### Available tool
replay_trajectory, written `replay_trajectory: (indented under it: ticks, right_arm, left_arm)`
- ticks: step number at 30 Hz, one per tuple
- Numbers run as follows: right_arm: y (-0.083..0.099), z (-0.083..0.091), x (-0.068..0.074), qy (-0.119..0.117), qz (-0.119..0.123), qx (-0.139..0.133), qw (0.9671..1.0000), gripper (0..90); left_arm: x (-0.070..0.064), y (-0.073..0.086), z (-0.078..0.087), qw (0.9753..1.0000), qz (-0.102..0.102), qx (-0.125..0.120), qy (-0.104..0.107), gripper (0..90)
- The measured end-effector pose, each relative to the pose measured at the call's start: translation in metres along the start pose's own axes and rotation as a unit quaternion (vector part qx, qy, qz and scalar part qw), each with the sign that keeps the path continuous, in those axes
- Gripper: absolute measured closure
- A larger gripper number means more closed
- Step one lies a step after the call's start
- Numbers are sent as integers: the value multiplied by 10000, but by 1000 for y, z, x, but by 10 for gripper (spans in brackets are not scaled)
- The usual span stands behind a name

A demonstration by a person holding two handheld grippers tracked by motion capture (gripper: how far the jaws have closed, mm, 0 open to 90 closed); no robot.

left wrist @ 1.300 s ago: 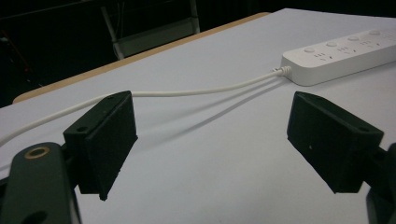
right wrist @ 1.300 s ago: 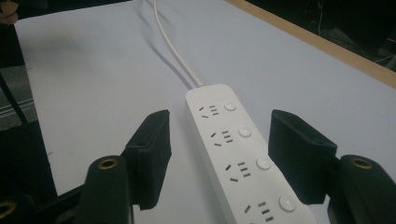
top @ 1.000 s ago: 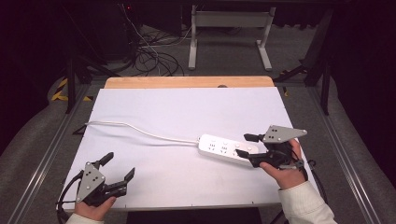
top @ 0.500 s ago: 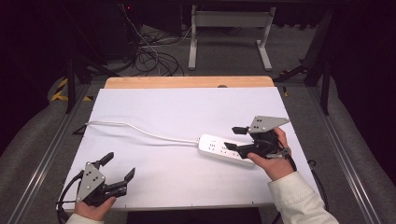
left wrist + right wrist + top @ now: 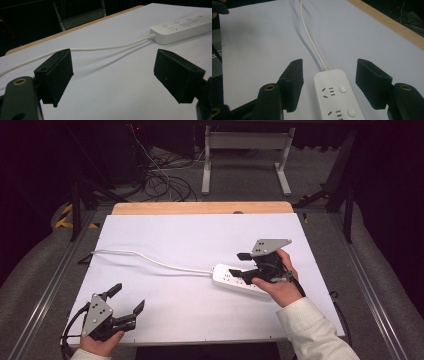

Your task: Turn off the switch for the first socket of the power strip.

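1. On the left, the left black two-jaw gripper (image 5: 127, 301) sat near the front corner of the white table top (image 5: 200, 235). Its jaws were wide open and held nothing. It was in the same spot as a second before.
2. A thin white cord (image 5: 150, 260) ran across the table from the left edge to the long white plastic power strip (image 5: 235, 278). The strip lay flat on the table, right of the middle.
3. On the right, the right black two-jaw gripper (image 5: 240, 264) had moved. A second before, it was at the right end of the strip. Now it had slid left, over the end where the cord goes in.
4. In the right gripper view, its jaws were open, one on each side of the power strip (image 5: 335, 97). They were close to the strip but not squeezing it yet.
5. I think this meant the person was getting ready to grab the strip near its cord end. The jaws would need to close next.
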State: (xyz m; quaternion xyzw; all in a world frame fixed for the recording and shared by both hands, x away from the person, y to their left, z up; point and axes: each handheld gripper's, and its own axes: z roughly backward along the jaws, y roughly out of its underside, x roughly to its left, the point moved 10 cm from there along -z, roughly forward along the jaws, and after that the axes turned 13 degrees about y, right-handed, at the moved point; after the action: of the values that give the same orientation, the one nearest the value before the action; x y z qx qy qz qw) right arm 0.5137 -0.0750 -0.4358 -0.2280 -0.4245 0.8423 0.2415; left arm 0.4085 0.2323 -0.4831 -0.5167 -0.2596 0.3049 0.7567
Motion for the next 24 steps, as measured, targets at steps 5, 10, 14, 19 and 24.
replay_trajectory:
  ticks: [5, 10, 14, 19, 24]
  right_arm:
    - [-1, -3, -1, -25, -61, 45, 10000, 398]
    - [-1, -4, -2, -79, -108, 135, 9998, 557]
    - [-3, -3, 0, -223, -27, 257, 9994, 681]
    - [-6, -5, 1, -298, 138, 473, 9983, 862]
    - [-7, -10, -2, -255, 237, 738, 9967, 900]
  left_arm:
    - [0, 0, 0, 10000, 13, -6, 0, 161]
    - [1, 0, 0, 10000, -8, 16, -11, 161]
    - [0, 1, -1, 10000, -10, 29, 0, 161]
    - [0, 0, -1, 10000, -29, 22, -1, 161]
    - [0, 0, -1, 10000, -28, 15, 7, 161]
